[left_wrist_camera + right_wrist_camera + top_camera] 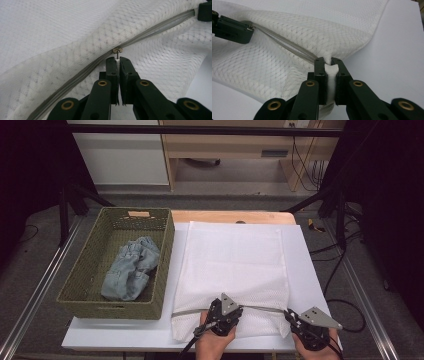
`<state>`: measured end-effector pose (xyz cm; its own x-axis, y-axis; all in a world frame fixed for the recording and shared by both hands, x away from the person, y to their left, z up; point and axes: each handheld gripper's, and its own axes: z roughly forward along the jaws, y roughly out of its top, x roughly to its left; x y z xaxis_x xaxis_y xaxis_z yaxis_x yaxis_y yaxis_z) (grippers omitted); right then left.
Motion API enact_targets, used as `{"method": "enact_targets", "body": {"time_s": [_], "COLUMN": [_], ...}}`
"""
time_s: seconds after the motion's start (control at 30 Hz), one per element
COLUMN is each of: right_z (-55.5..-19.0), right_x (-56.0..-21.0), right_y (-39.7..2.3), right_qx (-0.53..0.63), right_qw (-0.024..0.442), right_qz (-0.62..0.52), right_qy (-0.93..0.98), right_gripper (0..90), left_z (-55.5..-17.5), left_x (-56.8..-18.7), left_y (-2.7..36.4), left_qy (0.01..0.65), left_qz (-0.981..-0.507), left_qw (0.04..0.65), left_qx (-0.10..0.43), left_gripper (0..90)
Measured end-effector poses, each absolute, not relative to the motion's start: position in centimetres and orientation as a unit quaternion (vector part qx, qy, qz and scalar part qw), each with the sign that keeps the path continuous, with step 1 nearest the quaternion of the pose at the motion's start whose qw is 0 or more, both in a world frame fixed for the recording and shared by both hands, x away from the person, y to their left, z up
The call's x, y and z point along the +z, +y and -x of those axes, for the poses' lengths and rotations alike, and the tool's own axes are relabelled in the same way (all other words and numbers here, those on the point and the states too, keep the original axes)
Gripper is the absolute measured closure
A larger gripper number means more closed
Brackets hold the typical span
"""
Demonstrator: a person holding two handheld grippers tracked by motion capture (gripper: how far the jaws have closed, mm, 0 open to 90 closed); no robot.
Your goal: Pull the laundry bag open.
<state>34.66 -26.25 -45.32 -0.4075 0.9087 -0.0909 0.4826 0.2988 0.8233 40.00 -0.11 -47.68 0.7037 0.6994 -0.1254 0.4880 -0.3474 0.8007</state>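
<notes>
White mesh zippered laundry bag (232, 265) flat beside green woven basket (165, 270); soft, light, floppy, bunches easily; my left gripper (117, 60) pinches metal zipper pull (117, 50); my right gripper (331, 65) clamps bag's corner (330, 71); grip there, zipper taut.

The left gripper (117, 59), rising from the bottom centre, is closed on the zipper pull (117, 50) at mid-frame. A grey zipper (75, 77) runs diagonally from lower left to upper right across the white mesh laundry bag (62, 30). The other gripper's black jaw (205, 11) touches the zipper's upper right end.
</notes>
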Motion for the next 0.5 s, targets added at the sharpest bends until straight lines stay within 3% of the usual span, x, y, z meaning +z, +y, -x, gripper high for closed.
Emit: {"method": "enact_targets", "body": {"time_s": [0.5], "right_z": [-34.81], "right_x": [-45.35], "right_y": [-25.88], "right_qx": [0.359], "right_qw": [0.290], "right_qz": [-0.464], "right_qy": [0.756], "right_gripper": [83.5], "left_z": [-40.03], "left_x": [-47.61], "left_y": [0.64], "left_qy": [0.372], "left_qz": [-0.808], "left_qw": [0.443], "left_qx": [0.112], "left_gripper": [86.6]}}
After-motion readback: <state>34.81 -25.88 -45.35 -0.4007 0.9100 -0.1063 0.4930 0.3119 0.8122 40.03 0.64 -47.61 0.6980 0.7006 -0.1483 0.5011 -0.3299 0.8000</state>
